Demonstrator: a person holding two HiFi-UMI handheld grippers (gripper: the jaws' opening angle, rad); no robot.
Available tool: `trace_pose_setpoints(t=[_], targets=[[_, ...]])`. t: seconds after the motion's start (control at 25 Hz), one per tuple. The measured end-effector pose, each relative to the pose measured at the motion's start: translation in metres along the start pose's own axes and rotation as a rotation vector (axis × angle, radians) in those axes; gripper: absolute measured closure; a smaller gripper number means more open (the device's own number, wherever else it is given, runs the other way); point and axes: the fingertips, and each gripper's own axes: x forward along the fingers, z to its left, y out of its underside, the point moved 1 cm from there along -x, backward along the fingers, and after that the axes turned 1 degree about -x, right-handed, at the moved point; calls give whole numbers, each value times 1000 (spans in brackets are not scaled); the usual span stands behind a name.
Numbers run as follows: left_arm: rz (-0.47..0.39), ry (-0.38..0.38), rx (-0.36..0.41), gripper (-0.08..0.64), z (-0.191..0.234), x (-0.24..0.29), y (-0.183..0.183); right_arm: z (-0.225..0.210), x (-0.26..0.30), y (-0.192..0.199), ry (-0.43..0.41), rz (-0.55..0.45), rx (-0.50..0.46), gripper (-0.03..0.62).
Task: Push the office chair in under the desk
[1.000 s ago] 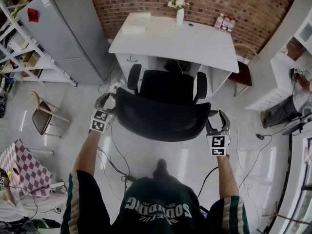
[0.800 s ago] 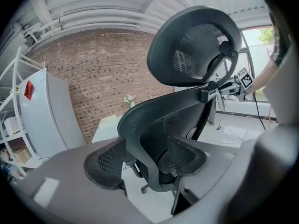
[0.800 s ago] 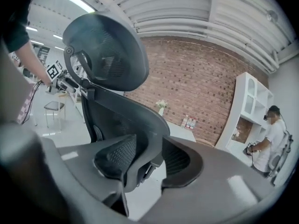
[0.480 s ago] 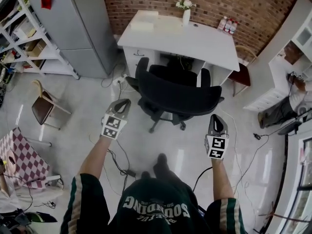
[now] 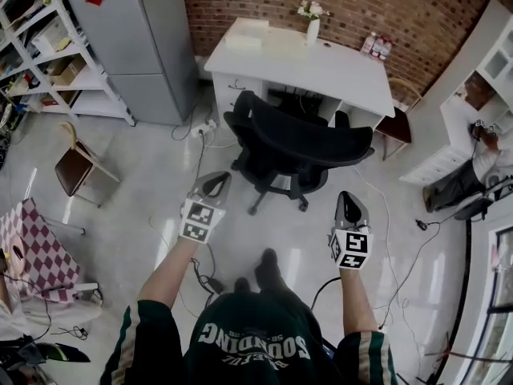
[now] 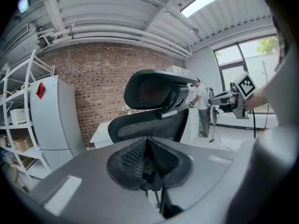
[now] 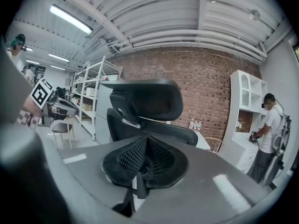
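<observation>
Office chair (image 5: 296, 147) rolled toward tabletop (image 5: 337, 74). Left hand-held gripper (image 5: 215, 184) and right hand-held gripper (image 5: 348, 205) backed off, jaws pressed together, empty. Push looks nearly done.

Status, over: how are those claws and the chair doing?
Left gripper, right gripper shut, empty. Black mesh office chair at white desk, untouched. White power strip beside its base.

office chair (image 5: 298, 144) seat hidden under its backrest, knee space below the front edge of the desk (image 5: 345, 70) too dark; bottles (image 5: 376, 45) at its back right corner too small to count; person (image 5: 458, 184) cut by right edge
</observation>
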Motion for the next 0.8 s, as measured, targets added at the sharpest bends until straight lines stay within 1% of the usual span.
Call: trace_pose_setpoints(t=[0.28,0.6,0.8], targets=[[-8,24,-16,549,-18,-22,3,31,-21,-1,-30,-10,2,593],[-3,33,-29,549,-30,-36,10,45,-34,-3,-49,-22,2,592],[2,37,-24,549,-31,-39,24,53,-37,-3,-63,-24,0,593]])
